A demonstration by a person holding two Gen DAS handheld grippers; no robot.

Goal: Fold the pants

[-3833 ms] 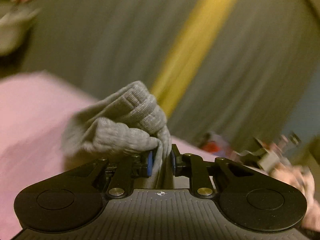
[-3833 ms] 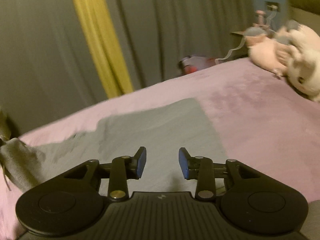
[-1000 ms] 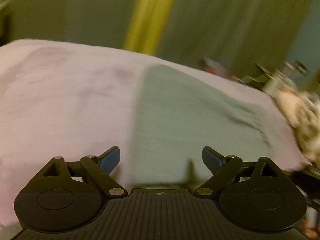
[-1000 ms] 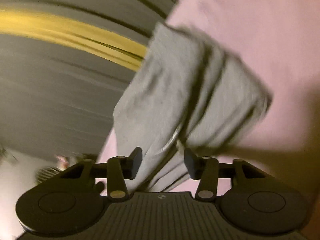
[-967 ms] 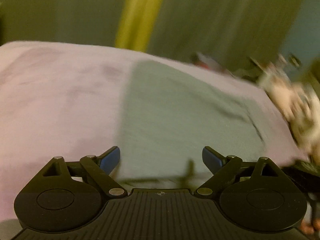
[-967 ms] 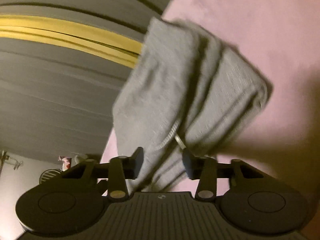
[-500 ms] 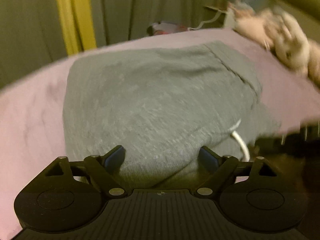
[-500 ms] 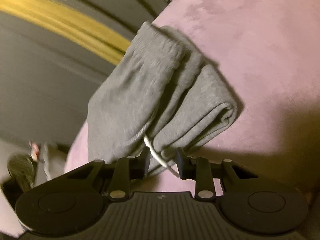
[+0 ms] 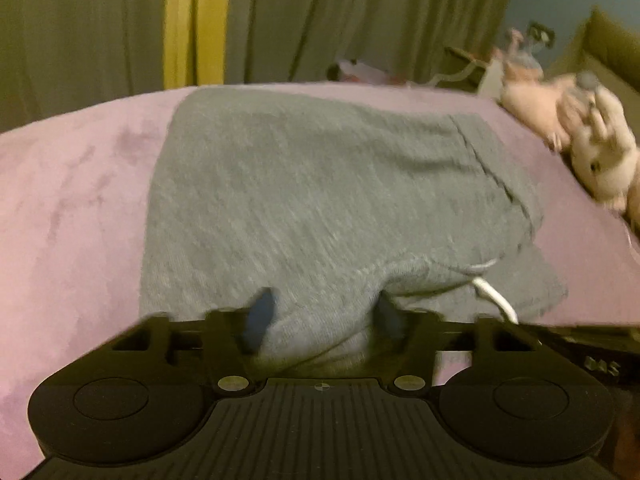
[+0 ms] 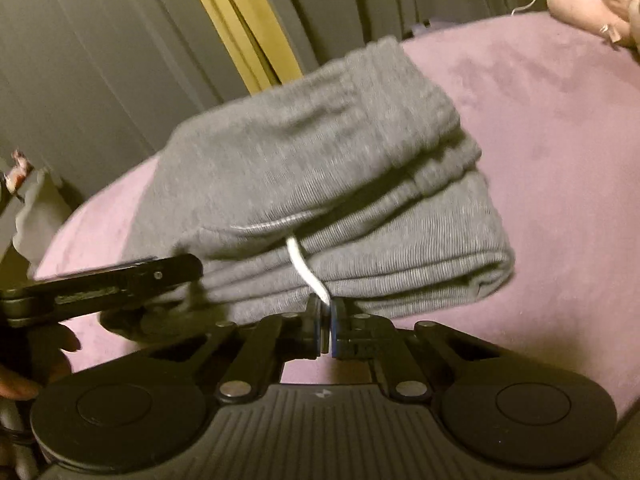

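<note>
A pink blanket (image 9: 72,200) covers the bed, with grey curtains (image 9: 320,20) and one yellow strip (image 9: 196,20) hanging behind it, and pale plush toys (image 9: 592,148) lying at the far right edge. The grey pants (image 9: 312,200) lie folded into a thick stack in the middle of the blanket, layers showing at the near edge in the right wrist view (image 10: 360,200). A white drawstring (image 10: 306,268) hangs out from between the layers on that near edge. The right gripper (image 10: 326,324) has its jaws pressed almost together, pinching the end of the drawstring just in front of the stack. The left gripper (image 9: 320,316) sits at the stack's near edge with its jaws partly spread and a bulge of the pants' fabric between them; the view is blurred, so whether the pads actually press the cloth cannot be told. In the right wrist view the left gripper (image 10: 120,280) appears side-on, against the left end of the stack.
</note>
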